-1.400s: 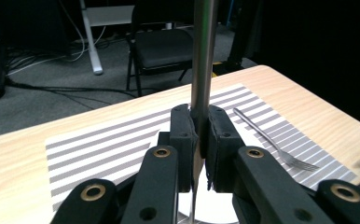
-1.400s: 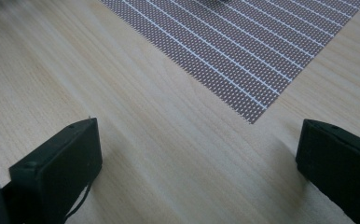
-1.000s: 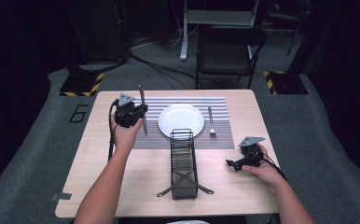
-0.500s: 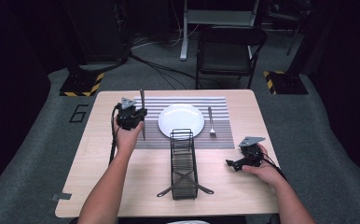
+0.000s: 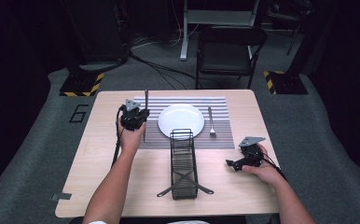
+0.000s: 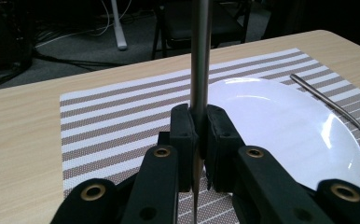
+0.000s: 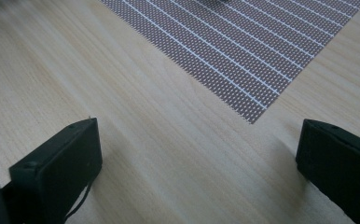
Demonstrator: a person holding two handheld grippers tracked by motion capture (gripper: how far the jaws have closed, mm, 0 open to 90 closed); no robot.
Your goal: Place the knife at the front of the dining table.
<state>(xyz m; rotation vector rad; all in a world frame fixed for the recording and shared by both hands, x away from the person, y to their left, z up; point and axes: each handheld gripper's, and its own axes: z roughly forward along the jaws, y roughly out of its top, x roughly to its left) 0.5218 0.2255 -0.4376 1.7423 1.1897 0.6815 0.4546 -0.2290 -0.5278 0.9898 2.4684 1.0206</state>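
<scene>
Left claw [image 5: 138,115] is clamped on a knife [image 5: 146,99] left of centre in the high view, above the left edge of the striped placemat [image 5: 220,105] just beside the white plate [image 5: 181,119]; in the left gripper view the knife [image 6: 200,56] runs up out of the top of frame from between the closed jaws. Right claw [image 5: 234,163] sits lower right on the bare wood counter [image 5: 99,154], jaws spread wide with nothing between them, off the placemat corner [image 7: 243,60]. Fork [image 5: 211,122] lies right of the plate, wire rack [image 5: 183,163] stands bottom centre.
</scene>
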